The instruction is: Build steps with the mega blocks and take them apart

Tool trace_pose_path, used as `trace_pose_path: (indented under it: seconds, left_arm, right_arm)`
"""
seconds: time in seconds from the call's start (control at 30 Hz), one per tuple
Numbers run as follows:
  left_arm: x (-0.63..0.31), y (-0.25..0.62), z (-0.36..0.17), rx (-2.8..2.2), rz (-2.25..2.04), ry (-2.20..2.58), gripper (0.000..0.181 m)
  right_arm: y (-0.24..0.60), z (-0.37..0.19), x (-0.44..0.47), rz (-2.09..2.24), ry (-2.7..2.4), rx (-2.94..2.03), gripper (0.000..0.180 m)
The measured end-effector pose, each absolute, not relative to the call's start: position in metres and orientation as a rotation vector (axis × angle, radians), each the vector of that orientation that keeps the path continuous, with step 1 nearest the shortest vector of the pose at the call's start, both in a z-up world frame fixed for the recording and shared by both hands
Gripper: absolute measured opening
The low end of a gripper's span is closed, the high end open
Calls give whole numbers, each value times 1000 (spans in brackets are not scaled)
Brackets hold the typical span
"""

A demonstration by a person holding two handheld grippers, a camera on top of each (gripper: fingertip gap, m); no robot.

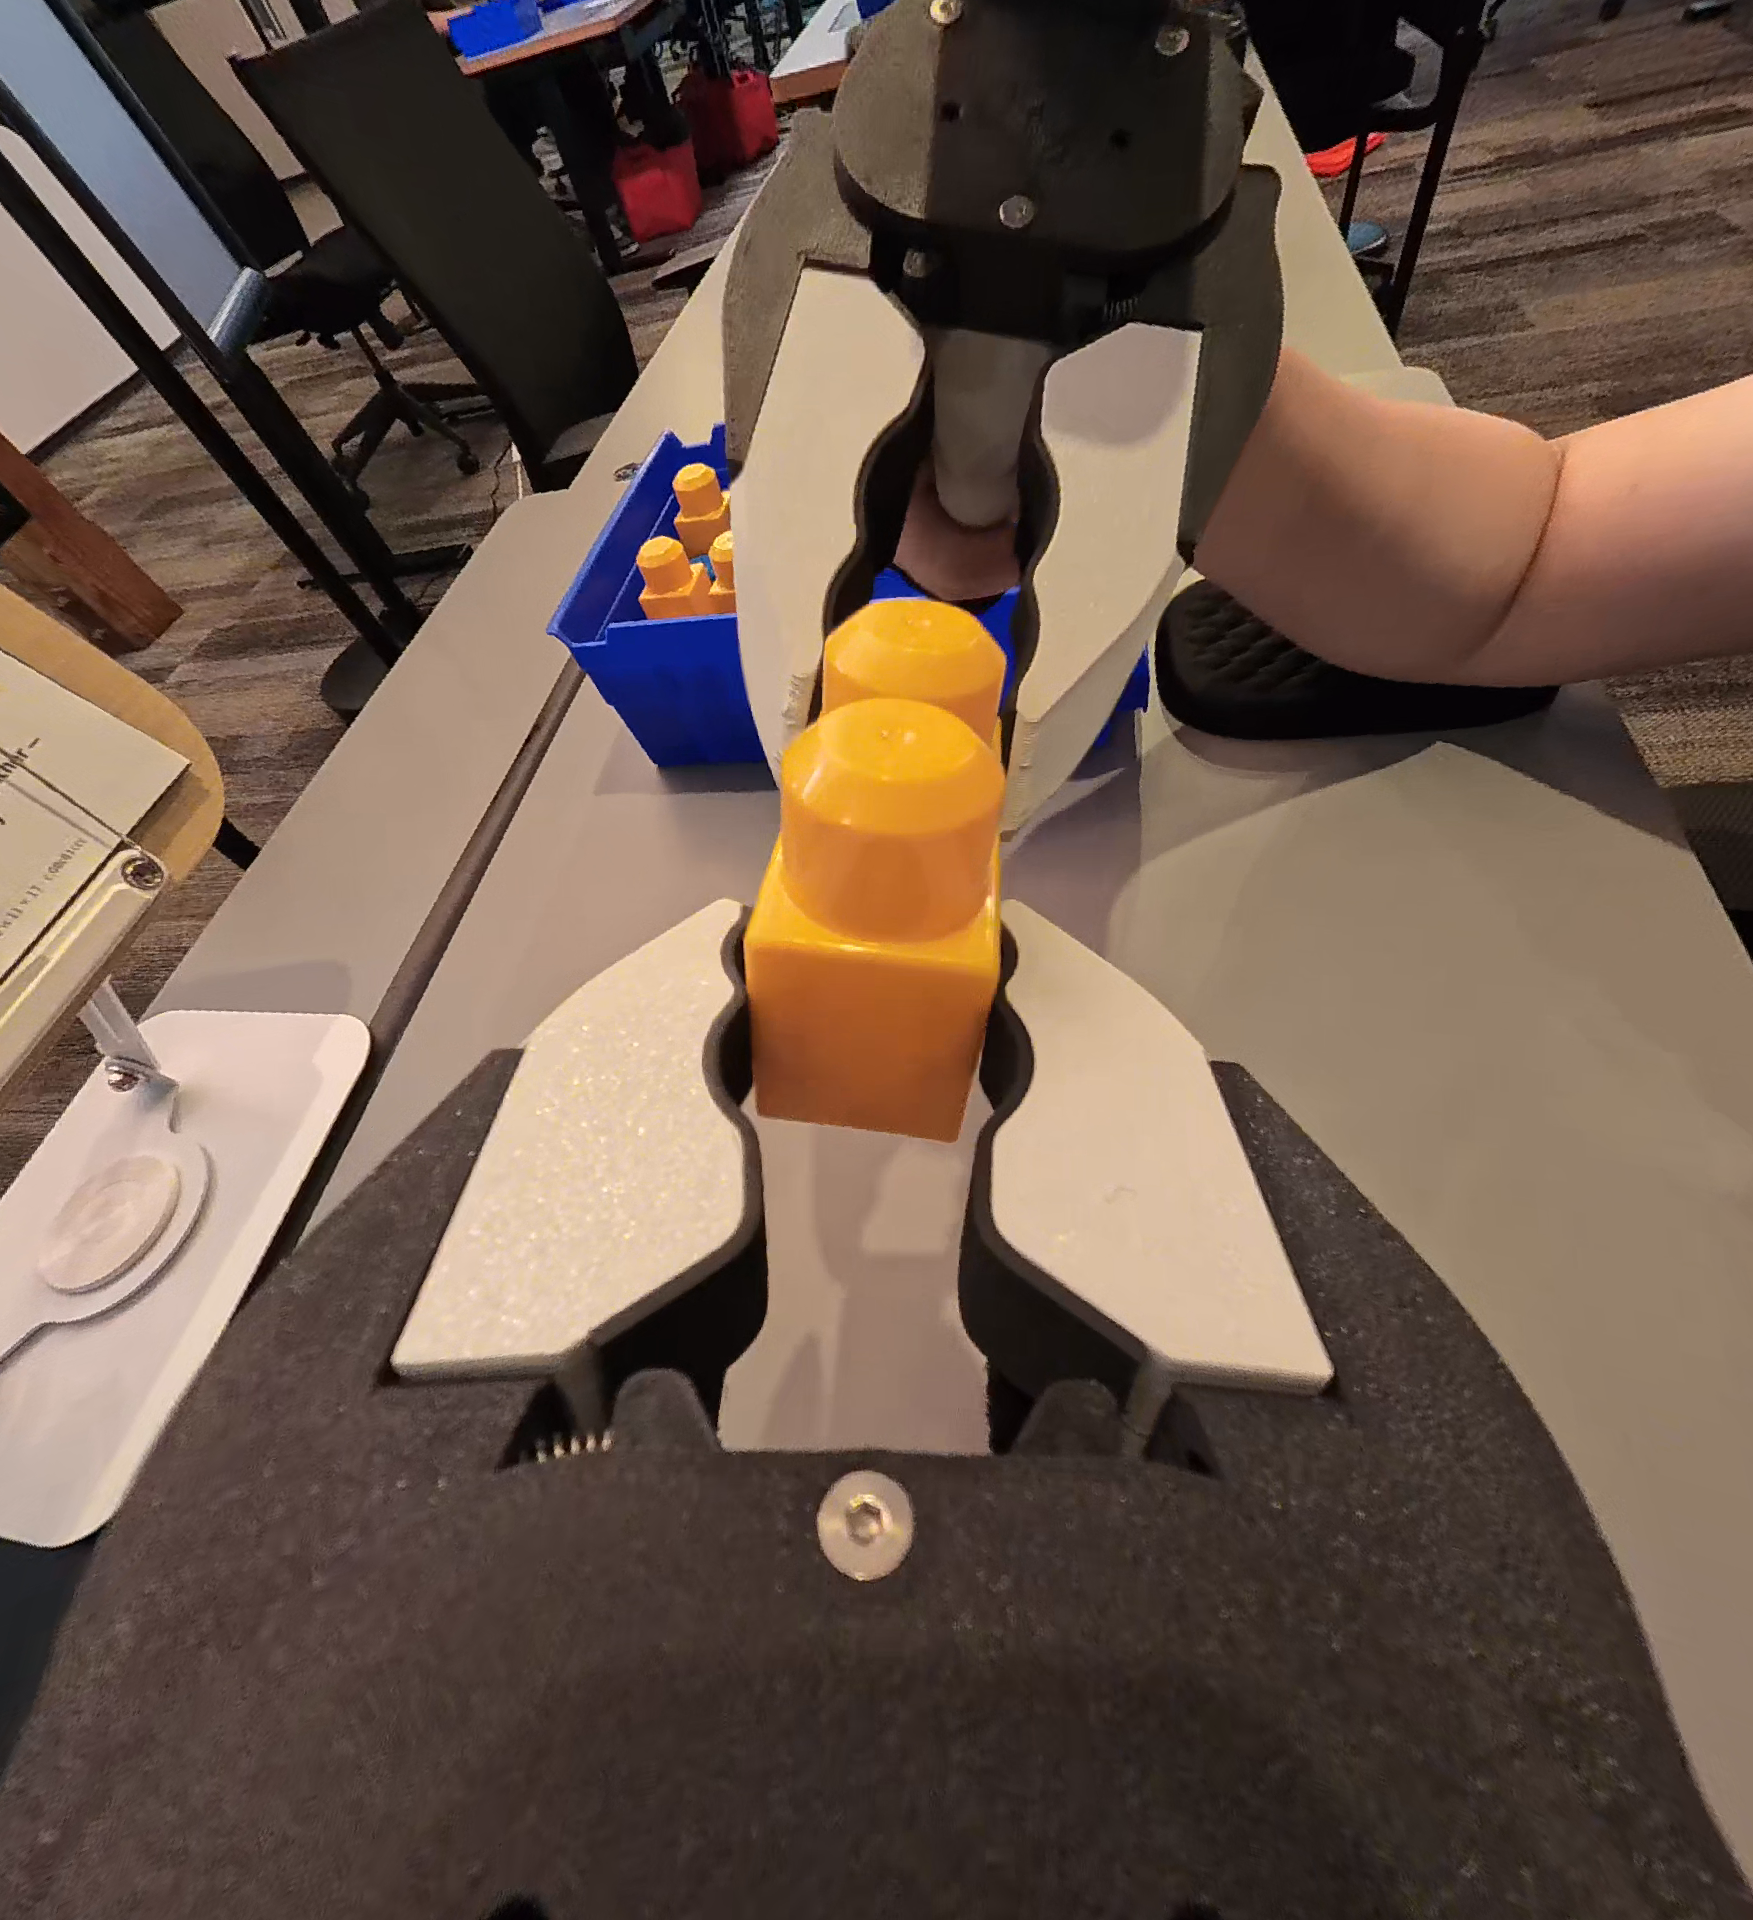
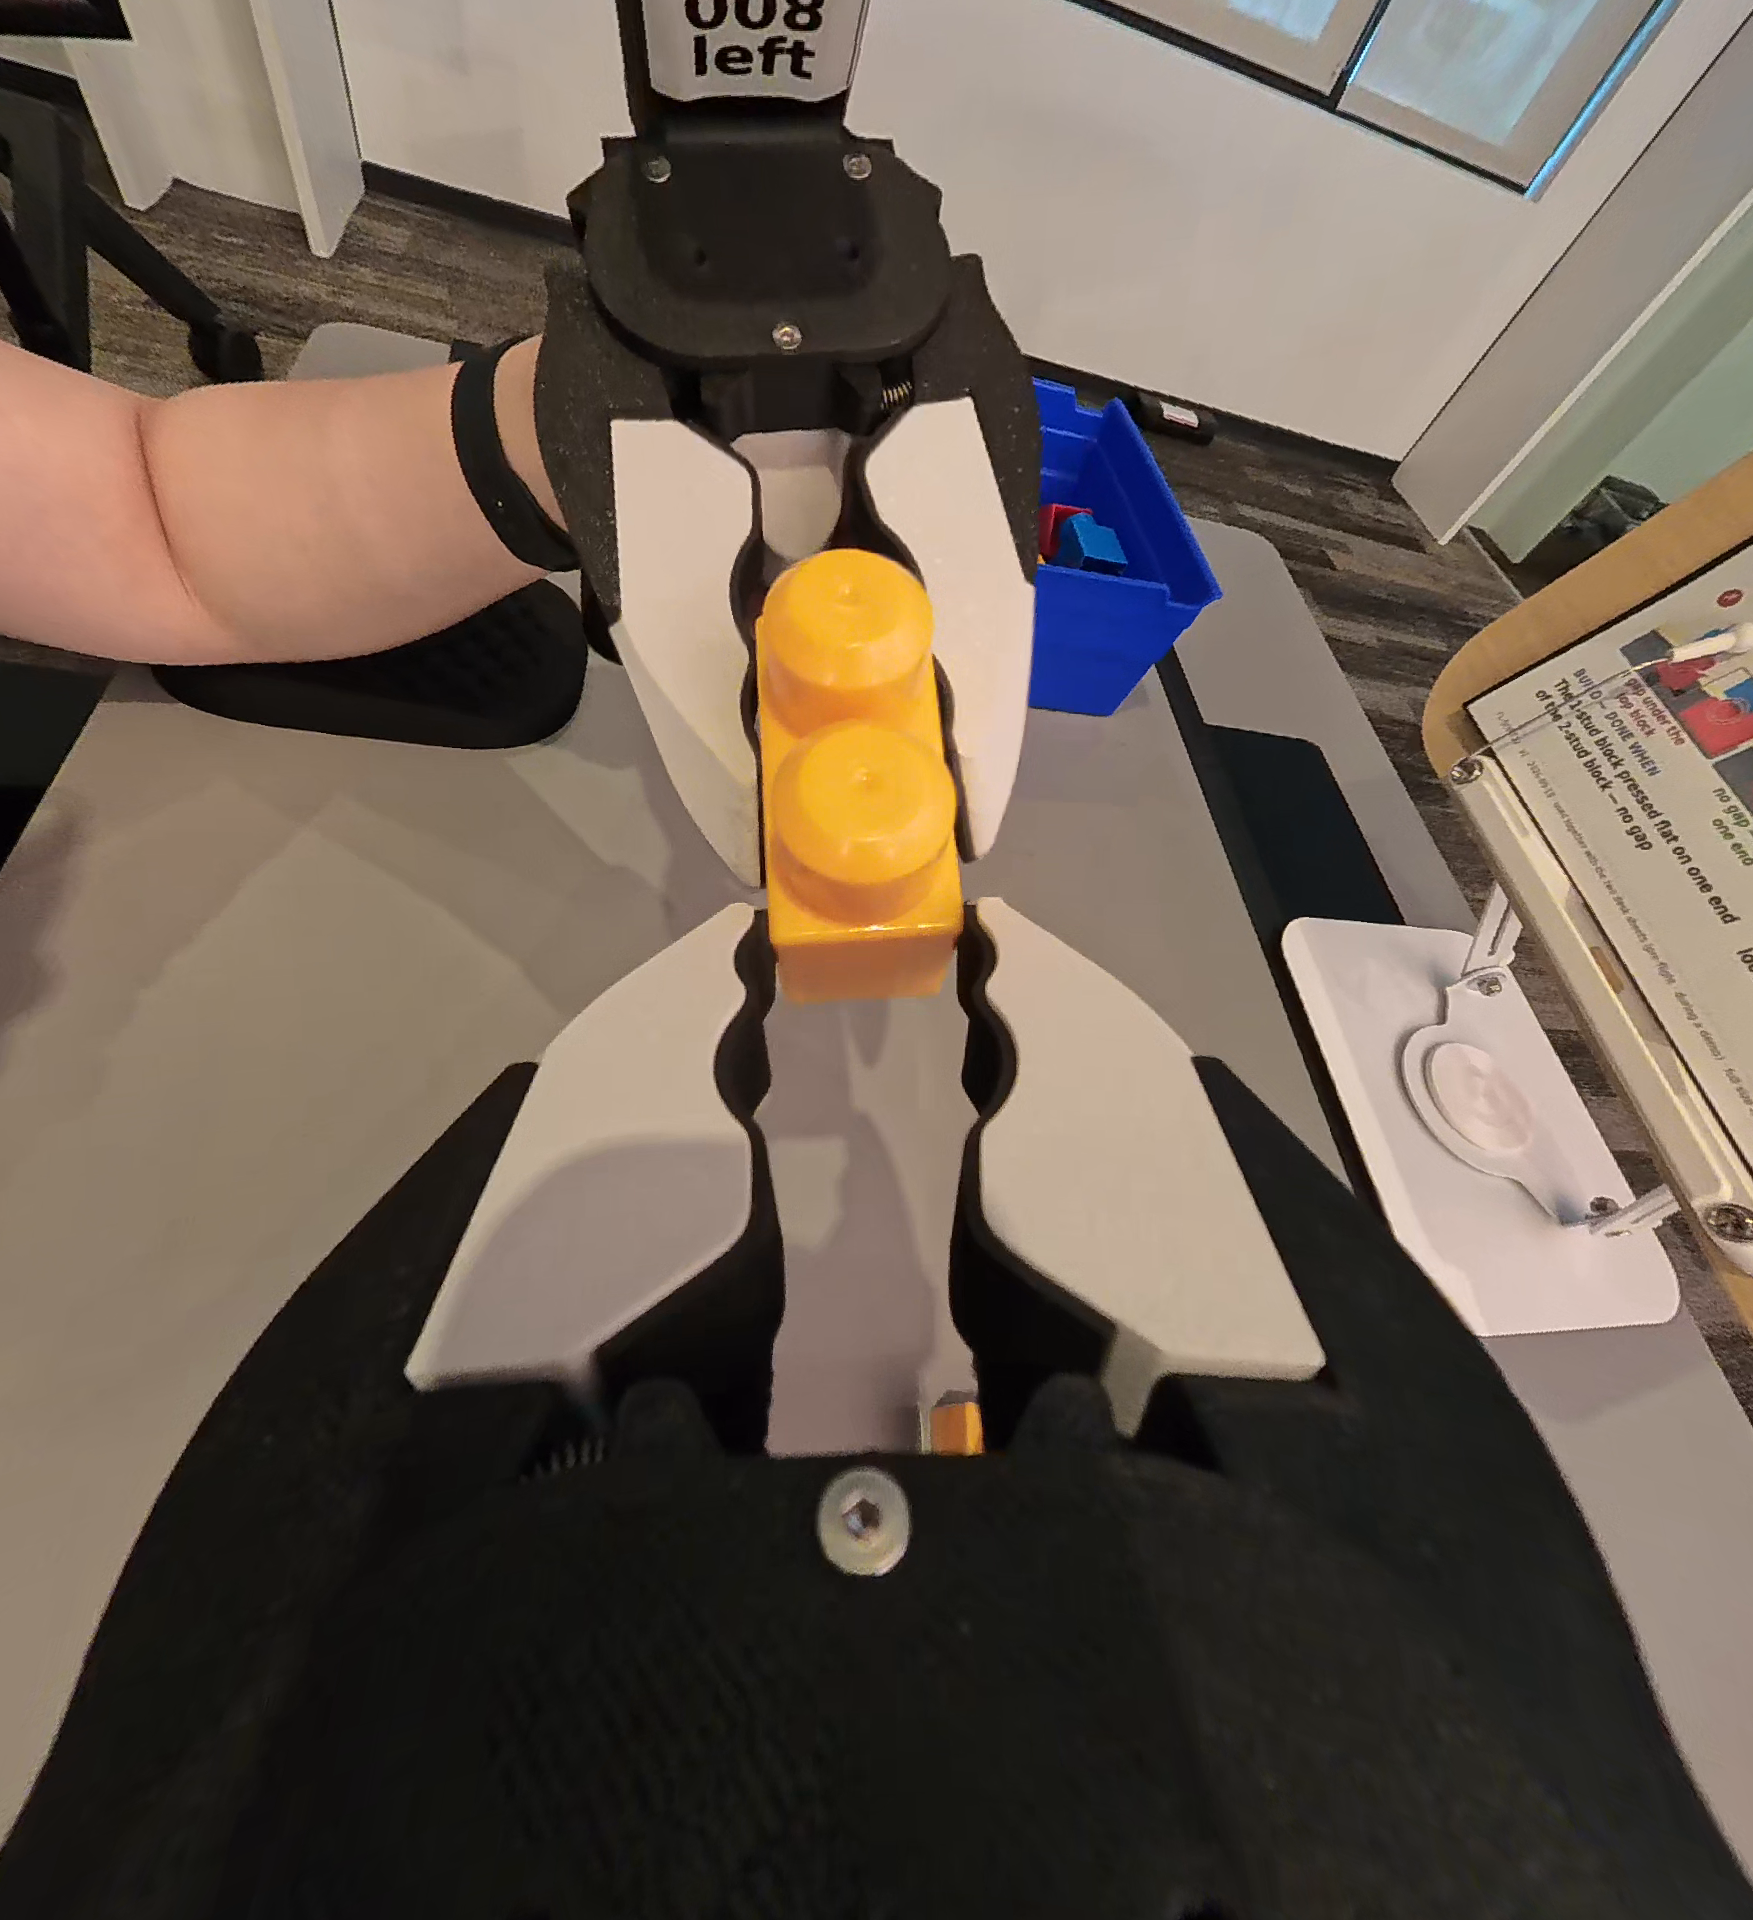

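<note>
An orange two-stud mega block (image 1: 867, 1018) is held between both grippers over the grey table (image 1: 1371, 1039). My left gripper (image 1: 872, 935) is shut on its near end in the left wrist view. My right gripper (image 1: 913, 717) comes from the opposite side, its fingers closed around the far stud. In the right wrist view the same block (image 2: 861, 790) runs lengthwise; my right gripper (image 2: 867, 925) pinches its near end and my left gripper (image 2: 861, 852) holds the far end. A small orange piece (image 2: 955, 1429) shows under the right gripper's base.
A blue bin (image 1: 664, 665) with orange blocks stands behind the right gripper. Another blue bin (image 2: 1111, 623) with red and blue blocks stands behind the left gripper. An instruction sheet on a stand (image 2: 1682, 831) with a white base (image 2: 1474, 1122) is beside the table. A person's forearm (image 1: 1474, 540) rests nearby. My two grippers' fingertips are within a few centimetres of each other.
</note>
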State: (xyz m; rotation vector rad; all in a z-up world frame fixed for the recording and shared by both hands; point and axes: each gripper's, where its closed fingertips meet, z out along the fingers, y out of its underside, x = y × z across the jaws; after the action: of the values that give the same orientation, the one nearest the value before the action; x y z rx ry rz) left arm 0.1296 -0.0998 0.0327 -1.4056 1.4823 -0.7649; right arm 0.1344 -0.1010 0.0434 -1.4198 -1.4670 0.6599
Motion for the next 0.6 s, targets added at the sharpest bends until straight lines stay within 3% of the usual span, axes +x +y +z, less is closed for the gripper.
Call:
trace_pose_path:
  seconds: [0.47,0.6]
  left_arm:
    - [126,-88,32,-1414,-692,1465,42]
    - [105,-74,44,-1435,-689,1385,42]
  right_arm:
    - [-96,42,135,655,-1465,-1385,39]
    - [-63,18,166,544,-1414,-1614,44]
